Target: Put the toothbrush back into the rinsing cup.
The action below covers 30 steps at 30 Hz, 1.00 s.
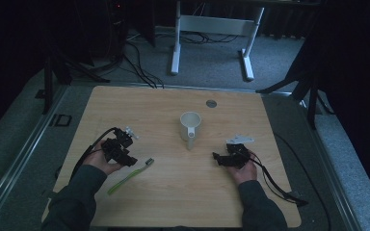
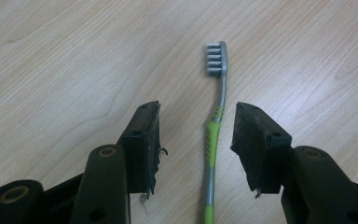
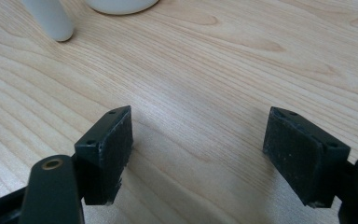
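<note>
My left gripper (image 2: 196, 140) straddles the toothbrush (image 2: 213, 140) near the table's (image 1: 173, 202) left edge, jaws spread for pickup; right gripper (image 3: 198, 154) spread, empty.

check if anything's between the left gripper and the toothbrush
Nothing visible is in the way. In the left gripper view the toothbrush lies flat on the table, already between the open jaws of the left gripper, with bare wood on both sides of the handle. The pads do not touch it.

white cup (image 1: 190, 125), wooden table (image 1: 173, 192)
</note>
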Each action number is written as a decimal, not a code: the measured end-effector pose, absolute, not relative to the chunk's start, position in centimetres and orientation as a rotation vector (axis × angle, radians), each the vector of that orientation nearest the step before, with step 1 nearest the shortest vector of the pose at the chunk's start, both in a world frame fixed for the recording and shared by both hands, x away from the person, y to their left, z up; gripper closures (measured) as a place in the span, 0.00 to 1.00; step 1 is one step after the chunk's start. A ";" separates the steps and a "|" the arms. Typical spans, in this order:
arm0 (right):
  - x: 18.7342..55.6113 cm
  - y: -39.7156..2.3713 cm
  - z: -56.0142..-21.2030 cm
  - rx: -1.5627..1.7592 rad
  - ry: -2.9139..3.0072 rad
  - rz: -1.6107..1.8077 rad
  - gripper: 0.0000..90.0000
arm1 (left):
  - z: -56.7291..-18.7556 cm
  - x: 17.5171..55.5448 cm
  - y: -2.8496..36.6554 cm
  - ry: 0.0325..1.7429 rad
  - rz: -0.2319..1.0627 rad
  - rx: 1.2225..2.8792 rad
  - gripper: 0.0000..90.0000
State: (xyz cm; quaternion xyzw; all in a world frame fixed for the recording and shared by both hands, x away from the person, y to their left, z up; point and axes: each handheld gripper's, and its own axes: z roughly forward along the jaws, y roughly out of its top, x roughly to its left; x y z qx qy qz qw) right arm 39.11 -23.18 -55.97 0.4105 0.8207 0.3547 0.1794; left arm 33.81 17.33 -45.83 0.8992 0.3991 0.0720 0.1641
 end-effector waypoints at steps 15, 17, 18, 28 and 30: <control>39.1 -23.2 -56.0 1.160 2.320 1.003 0.26 | -46.3 33.8 16.7 1.125 0.195 2.602 0.59; 39.1 -23.2 -56.0 1.160 2.320 1.003 0.26 | -46.4 33.9 16.6 1.122 0.191 2.610 0.59; 39.1 -23.2 -56.0 1.160 2.320 1.003 0.26 | -46.5 33.9 16.5 1.121 0.191 2.611 0.59; 39.1 -23.2 -56.0 1.159 2.321 1.003 0.26 | -47.2 34.1 15.8 1.111 0.165 2.653 0.60; 39.1 -23.2 -56.0 1.159 2.321 1.003 0.26 | -47.3 34.1 15.8 1.111 0.163 2.661 0.60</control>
